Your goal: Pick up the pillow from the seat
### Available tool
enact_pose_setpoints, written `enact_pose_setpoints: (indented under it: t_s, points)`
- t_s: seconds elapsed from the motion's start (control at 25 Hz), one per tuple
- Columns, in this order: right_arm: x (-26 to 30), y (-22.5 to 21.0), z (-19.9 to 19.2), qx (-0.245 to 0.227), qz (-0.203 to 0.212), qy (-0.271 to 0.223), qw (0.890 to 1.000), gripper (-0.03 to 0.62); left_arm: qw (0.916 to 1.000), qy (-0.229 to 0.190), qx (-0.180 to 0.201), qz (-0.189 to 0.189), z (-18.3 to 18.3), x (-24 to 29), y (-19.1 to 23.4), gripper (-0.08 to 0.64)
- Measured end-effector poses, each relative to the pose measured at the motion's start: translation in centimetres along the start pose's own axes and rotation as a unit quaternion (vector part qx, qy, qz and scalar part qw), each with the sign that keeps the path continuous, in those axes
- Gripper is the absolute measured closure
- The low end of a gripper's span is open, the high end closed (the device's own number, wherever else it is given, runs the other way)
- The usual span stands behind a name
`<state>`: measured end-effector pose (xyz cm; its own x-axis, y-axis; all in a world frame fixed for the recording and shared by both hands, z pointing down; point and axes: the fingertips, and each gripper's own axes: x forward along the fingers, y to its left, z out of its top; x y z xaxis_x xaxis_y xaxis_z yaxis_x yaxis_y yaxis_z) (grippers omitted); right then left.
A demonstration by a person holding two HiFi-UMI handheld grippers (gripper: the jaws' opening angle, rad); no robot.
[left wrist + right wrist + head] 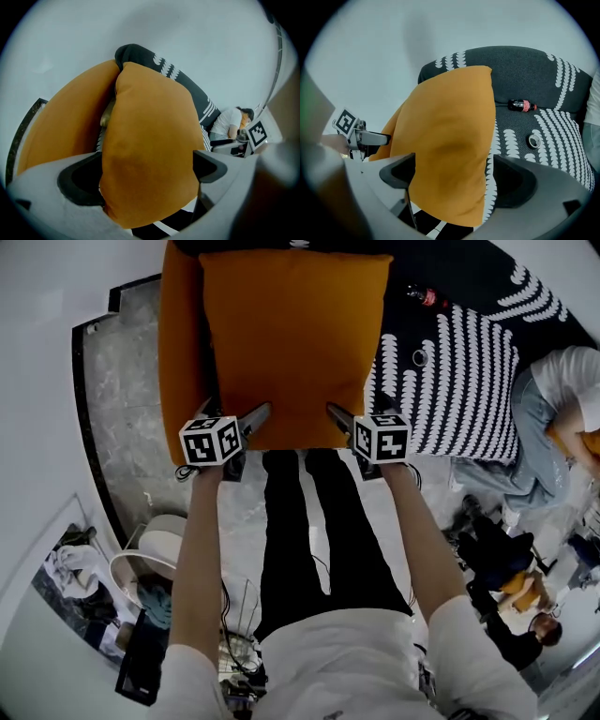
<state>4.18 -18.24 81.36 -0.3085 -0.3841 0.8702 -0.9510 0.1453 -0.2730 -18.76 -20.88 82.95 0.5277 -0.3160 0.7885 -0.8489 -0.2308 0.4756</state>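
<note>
1. Orange fabric filled the middle of the head view: the pillow (291,343) lay on the seat at the left end of a dark sofa (478,371) printed with white scallops, its near edge turned toward us.
2. On its left, a second orange cushion (176,343) sat tight against it, and beyond that ran grey marble floor (122,390).
3. On its right, the sofa seat gave us room. A small bottle (424,296) and a roll of tape (420,357) lay well apart from the pillow, and a seated person (553,399) was farther right still.
4. We had the left gripper (258,415) at the pillow's near left corner, its jaws spread wide, and the corner filled the span between them.
5. We had the right gripper (336,412) at the near right corner, its jaws equally wide. The pillow lay against the inner jaw, and a strip of sofa print showed between it and the outer jaw.
6. Both our forearms reached forward side by side. The grippers tilted steeply down with their tips angled slightly toward each other and their marker cubes on top.
</note>
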Motion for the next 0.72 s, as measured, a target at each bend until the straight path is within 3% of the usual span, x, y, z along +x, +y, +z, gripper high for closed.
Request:
enact_pose_setpoints:
  t_s: [0.44,0.72]
  points:
    - [3.8,-0.9,2.0,0.031,0.022,0.013,0.999,0.137,0.998,0.06,0.02,-0.009,-0.2,3.3,2.2,-0.029]
    - [6.1,-1.8,1.8,0.034,0.02,0.036,0.999,0.138,0.9962,0.083,0.008,-0.024,-0.3,4.9,2.7,-0.028]
